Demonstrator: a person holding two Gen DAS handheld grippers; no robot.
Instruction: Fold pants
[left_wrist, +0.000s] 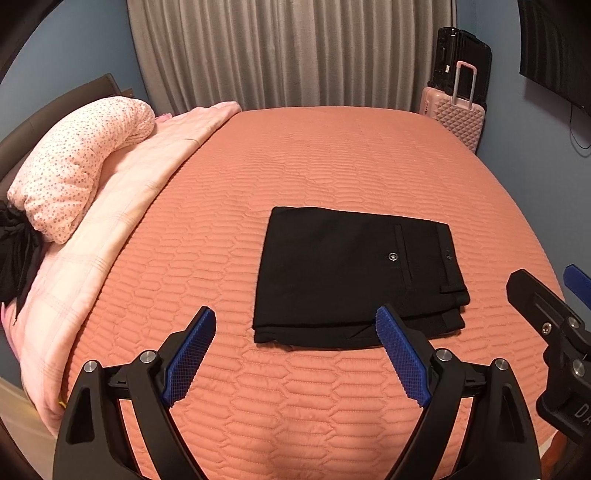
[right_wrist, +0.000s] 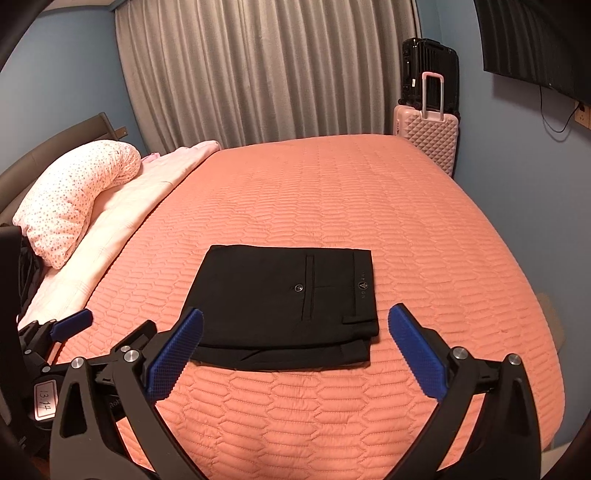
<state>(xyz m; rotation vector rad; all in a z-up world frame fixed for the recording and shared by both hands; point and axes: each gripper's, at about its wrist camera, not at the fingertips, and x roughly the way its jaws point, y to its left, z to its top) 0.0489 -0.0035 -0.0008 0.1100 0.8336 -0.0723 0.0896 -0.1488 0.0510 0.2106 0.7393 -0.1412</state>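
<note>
My left wrist camera looks down along its fingers across the bed (left_wrist: 332, 166) toward the curtain (left_wrist: 295, 51). My right one faces likewise from just beside it. Both share the folded pants (left_wrist: 354, 273), close ahead.

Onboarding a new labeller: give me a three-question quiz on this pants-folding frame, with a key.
1. True or false: the black folded pants lie flat on the salmon quilted bedspread.
2. Which is shut on fabric? A) left claw B) right claw C) neither
3. What stands at the bed's far right corner, in front of the black hard-shell suitcase?

Key: 1 true. 2 C; both are open and empty. 3 The pink hard-shell suitcase.
</note>
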